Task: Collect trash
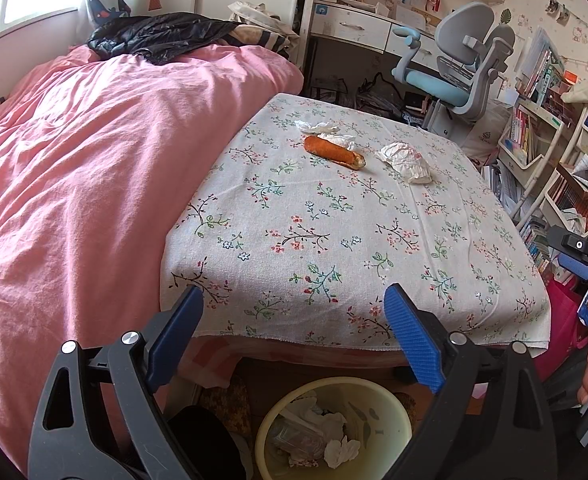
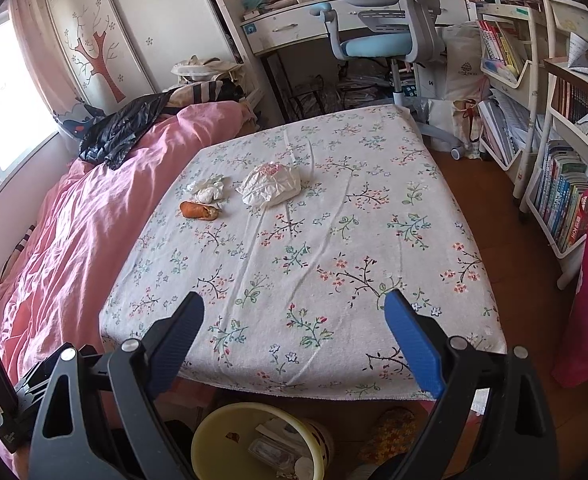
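The left hand-held gripper (image 1: 294,308) and the right hand-held gripper (image 2: 294,312) both hang wide apart and empty over the near edge of the desk (image 2: 373,240) — a floral cloth covers it. Beside it lies a pink bed (image 1: 74,160). Below stands a yellow bin (image 1: 389,412) holding trash. On the desk's far side rest a crumpled wrapper (image 2: 272,184), a bread roll (image 1: 333,152) and wadded tissues (image 2: 210,188) — close together.

Table under a floral cloth (image 2: 333,240), bearing near its far left corner crumpled tissues (image 2: 208,188), a sausage-shaped bread piece (image 2: 198,210), a crumpled white wrapper (image 2: 272,184)
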`<state>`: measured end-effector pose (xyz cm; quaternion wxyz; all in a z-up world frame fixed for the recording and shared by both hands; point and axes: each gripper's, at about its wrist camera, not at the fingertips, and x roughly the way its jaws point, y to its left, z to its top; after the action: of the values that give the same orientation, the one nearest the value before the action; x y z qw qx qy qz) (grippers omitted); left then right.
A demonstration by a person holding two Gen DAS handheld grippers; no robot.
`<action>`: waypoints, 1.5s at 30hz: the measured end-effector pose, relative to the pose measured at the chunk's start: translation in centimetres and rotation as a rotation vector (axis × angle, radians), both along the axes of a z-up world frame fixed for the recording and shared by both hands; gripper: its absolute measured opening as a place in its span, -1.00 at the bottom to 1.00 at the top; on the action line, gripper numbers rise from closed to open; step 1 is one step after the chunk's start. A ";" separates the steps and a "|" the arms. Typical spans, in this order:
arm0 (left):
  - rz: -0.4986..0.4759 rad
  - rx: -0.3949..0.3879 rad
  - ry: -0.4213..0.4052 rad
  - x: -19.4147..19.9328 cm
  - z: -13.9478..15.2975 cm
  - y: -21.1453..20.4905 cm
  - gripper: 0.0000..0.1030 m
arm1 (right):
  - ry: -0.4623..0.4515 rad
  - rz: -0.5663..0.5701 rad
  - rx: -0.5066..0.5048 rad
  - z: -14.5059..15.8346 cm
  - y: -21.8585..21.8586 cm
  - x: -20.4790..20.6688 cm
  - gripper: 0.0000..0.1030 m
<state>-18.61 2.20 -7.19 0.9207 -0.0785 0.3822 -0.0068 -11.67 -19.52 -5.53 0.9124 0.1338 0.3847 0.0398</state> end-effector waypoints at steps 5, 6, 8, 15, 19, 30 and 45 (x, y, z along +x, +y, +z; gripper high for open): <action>-0.001 0.000 0.000 0.0 0.0 0.0 0.72 | 0.001 0.003 -0.002 0.0 0.1 0.1 0.71; -0.001 0.000 0.001 0.0 0.0 0.0 0.72 | 0.001 0.003 -0.003 -0.1 0.1 0.1 0.72; -0.002 -0.001 0.001 0.0 0.0 0.0 0.72 | 0.002 0.003 -0.003 -0.1 0.2 0.1 0.72; -0.008 0.002 -0.002 0.1 0.1 -0.1 0.72 | 0.003 0.005 -0.006 -0.1 0.4 0.1 0.72; -0.008 0.002 -0.001 0.1 0.1 -0.1 0.72 | 0.004 0.007 -0.008 -0.1 0.5 0.2 0.72; -0.012 0.003 -0.003 0.2 0.0 -0.3 0.72 | 0.003 0.007 -0.008 -0.1 0.6 0.1 0.72; -0.019 0.004 -0.002 0.2 0.1 -0.5 0.72 | 0.001 0.014 -0.009 -0.1 0.6 0.3 0.72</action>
<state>-18.37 1.68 -7.14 0.9212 -0.0731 0.3818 -0.0146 -11.40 -18.94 -5.65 0.9126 0.1269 0.3862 0.0442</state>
